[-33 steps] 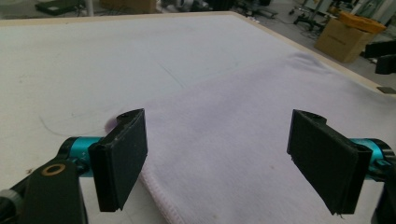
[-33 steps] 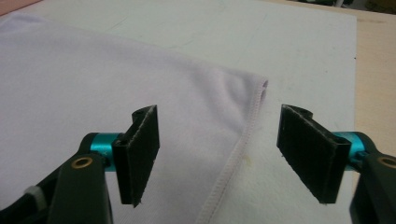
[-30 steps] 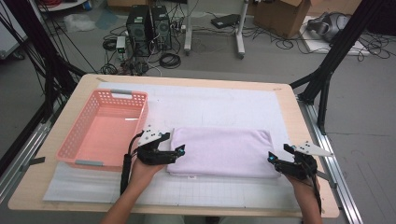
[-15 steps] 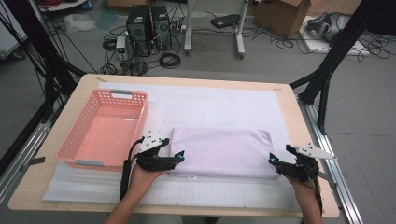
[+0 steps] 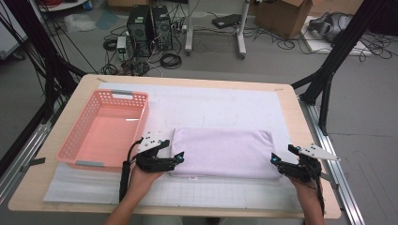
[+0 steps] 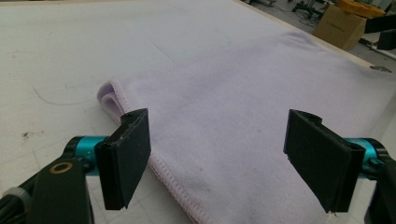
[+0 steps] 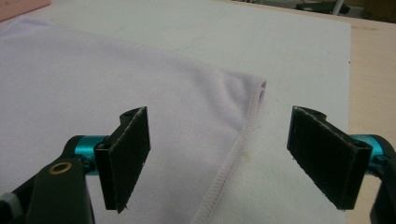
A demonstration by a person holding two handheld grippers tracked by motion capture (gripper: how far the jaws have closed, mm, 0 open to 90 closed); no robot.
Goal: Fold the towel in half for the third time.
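**Folded lilac towel between two open grippers**

Seen from the high view: a wooden table [image 5: 56,197] across the lower two thirds of the frame, covered by a white mat [image 5: 220,105]. At centre left, on the mat, a pink plastic basket [image 5: 107,129] with latticed walls. Just right of the basket, at lower centre, a lilac towel [image 5: 220,151] folded into a flat rectangle, long side running left to right.

At the towel's lower left corner, the left gripper [image 5: 177,158], held in a hand entering from the bottom edge, jaws spread wide. In the left gripper view, the towel's folded corner and stitched hem [image 6: 173,179] lying between those spread jaws, with layered folds visible at centre left; touching or not, cannot tell.

At the towel's lower right corner, the right gripper [image 5: 274,161], likewise hand-held, jaws also spread. In the right gripper view, the towel's hemmed right edge [image 7: 233,158] running up the middle of the frame between the open jaws, the corner at upper centre.
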